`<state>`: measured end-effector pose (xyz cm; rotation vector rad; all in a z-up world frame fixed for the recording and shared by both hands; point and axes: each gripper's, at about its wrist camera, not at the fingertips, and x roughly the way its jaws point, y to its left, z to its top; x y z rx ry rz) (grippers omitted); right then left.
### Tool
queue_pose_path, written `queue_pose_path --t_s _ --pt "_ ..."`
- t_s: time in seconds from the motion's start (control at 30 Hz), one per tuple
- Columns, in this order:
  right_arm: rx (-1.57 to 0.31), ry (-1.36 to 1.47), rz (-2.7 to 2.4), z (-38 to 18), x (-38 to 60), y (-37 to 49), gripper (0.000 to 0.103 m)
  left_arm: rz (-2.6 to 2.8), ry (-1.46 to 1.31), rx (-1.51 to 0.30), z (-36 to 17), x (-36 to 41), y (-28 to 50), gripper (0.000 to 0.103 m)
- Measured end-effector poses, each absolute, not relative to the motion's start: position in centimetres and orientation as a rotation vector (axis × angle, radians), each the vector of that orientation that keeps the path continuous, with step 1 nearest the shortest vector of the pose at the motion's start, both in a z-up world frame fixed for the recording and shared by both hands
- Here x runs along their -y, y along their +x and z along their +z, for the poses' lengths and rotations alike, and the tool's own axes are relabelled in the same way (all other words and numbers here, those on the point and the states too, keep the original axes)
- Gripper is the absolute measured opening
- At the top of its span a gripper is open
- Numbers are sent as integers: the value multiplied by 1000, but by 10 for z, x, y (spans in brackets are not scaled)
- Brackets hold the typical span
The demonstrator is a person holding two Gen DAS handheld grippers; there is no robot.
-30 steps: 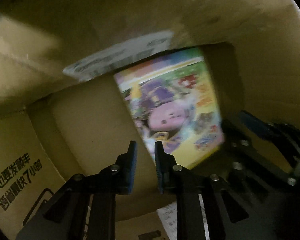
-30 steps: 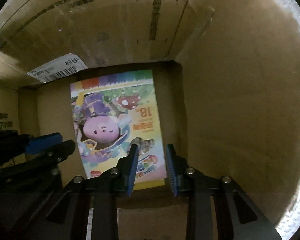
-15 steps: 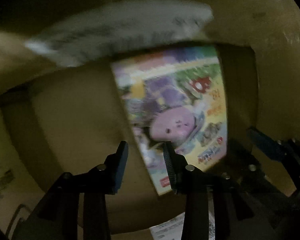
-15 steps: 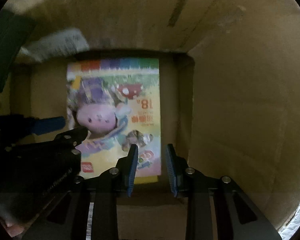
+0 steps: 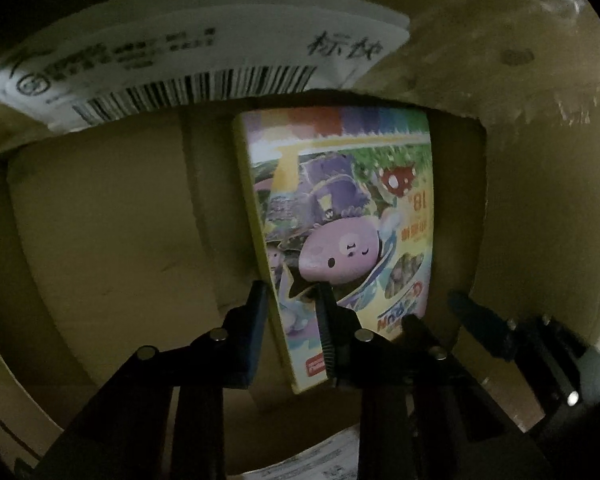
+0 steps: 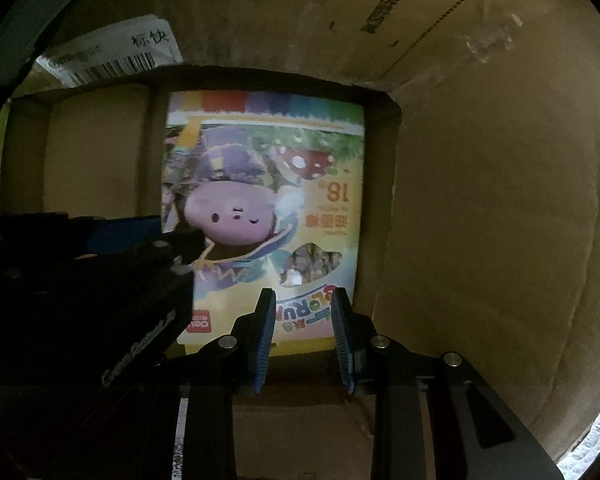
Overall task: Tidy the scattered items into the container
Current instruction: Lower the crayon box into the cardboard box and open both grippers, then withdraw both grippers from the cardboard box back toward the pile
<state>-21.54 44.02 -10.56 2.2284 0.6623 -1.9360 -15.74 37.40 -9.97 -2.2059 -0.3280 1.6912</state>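
Both grippers reach down into a brown cardboard carton (image 5: 540,200) (image 6: 480,200). A colourful picture box (image 5: 360,220) (image 6: 260,160) with a pink cartoon face lies on the carton's bottom, close to the right wall. My left gripper (image 5: 291,292) (image 6: 180,228) hovers over the picture box's left edge. Its jaws are closing, that edge shows in the gap, and the pads do not press on it. My right gripper (image 6: 303,296) (image 5: 436,308) stands over the picture box's near edge, jaws slightly apart with nothing held.
A white shipping label (image 5: 180,64) (image 6: 112,56) with a barcode sticks on a carton flap at the upper left. Carton walls close in on all sides. Bare cardboard floor (image 5: 112,240) lies left of the picture box. The light is dim.
The left gripper's jaws spread wider, then narrowed again, and the gripper rolled so the picture box looks more upright. The label looms larger. The right gripper barely shifted; the picture box stays put.
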Motion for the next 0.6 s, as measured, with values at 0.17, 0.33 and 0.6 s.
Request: queue_pose_path --t_s 0.17,0.33,0.6 --pt "-625 2218 -1962 -97 -446 -218 25 1719 -2202 358 -93 -372 -154 27" --pt "-639 2226 -2004 -87 -449 -221 25 1651 -2198 370 -85 -370 -149 47" --pt "-524 2068 -2268 -15 -462 -202 53 1677 -2034 338 -27 -364 -129 70"
